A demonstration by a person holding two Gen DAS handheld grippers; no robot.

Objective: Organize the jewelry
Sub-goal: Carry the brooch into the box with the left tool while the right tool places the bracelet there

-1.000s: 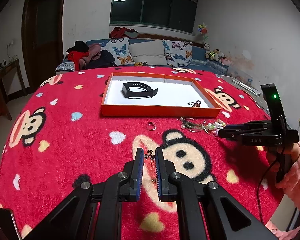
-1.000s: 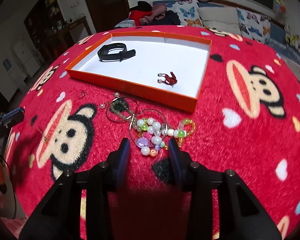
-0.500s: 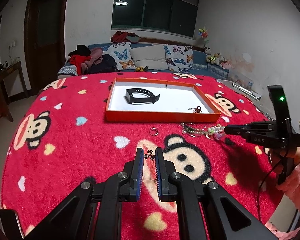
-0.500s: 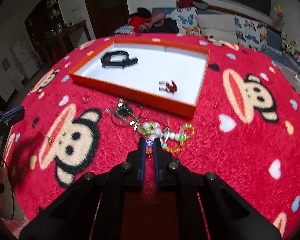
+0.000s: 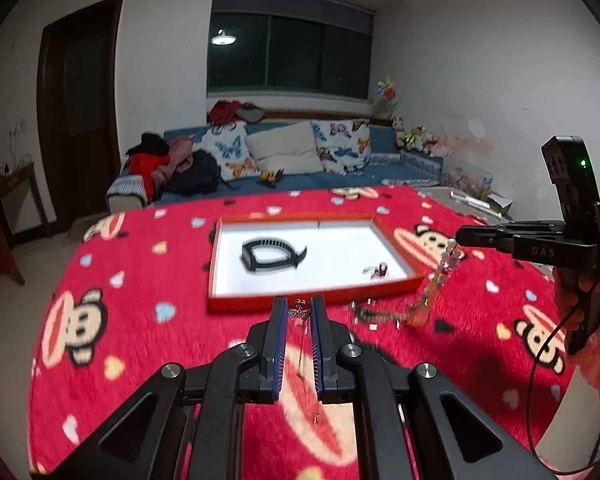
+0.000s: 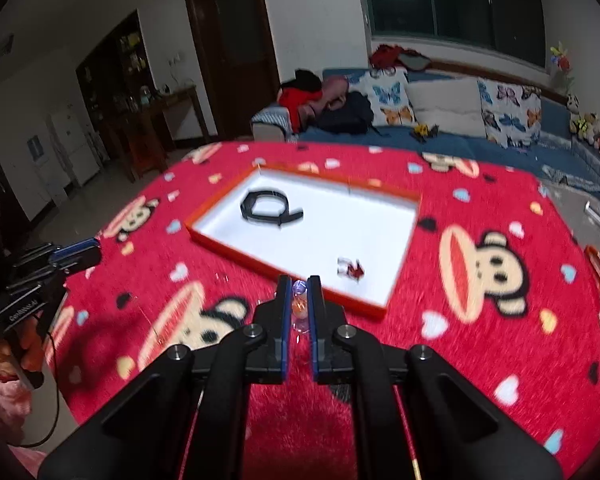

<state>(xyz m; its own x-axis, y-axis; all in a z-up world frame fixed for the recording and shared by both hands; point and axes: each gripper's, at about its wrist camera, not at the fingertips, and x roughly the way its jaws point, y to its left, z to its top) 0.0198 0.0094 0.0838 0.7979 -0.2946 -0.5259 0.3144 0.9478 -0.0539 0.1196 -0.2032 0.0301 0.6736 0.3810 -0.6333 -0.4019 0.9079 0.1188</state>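
Nearest the left wrist camera, the left hand-held gripper is clamped on a small chain earring, its fine chain hanging down between the fingers; pinching it at the top lets the loose end trail freely instead of bunching. It hovers above the red monkey-print desk, just short of the near wall of the orange tray.

To the right, the right hand-held gripper is closed on a beaded bracelet, gripped by a few beads so that the strand dangles down to a tangle of rings and beads on the desk near the tray's near right corner. That tangle looks snagged on the strand, so a lift could drag it along.

Inside the tray lie a black wristband at the left and a small red piece at the right. The white floor between and beyond them is open, giving room to lay both items down. The low near wall is the only edge to clear.
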